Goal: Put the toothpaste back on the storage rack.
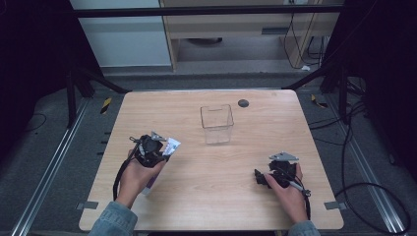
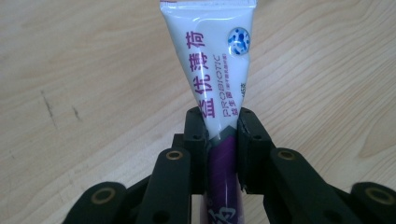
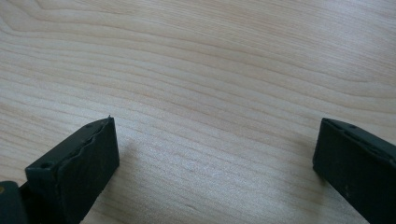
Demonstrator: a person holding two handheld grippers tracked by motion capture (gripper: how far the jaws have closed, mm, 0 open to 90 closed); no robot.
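Your left gripper (image 2: 221, 133) is clamped on the white and purple plastic tube (image 2: 212, 70), its crimped end pointing away; your right gripper (image 3: 215, 154) stands apart over the wooden table (image 3: 210, 56).

The right gripper (image 3: 215, 154) hangs with jaws wide apart over bare wooden table (image 3: 210, 70).

A lab or test room: a pale wooden counter (image 1: 211, 172) inside a black metal frame (image 1: 206, 11), loose black cables (image 1: 366, 189) on grey carpet (image 1: 44, 142), beyond both hand-held grippers, plain cabinets (image 1: 231, 29) behind.
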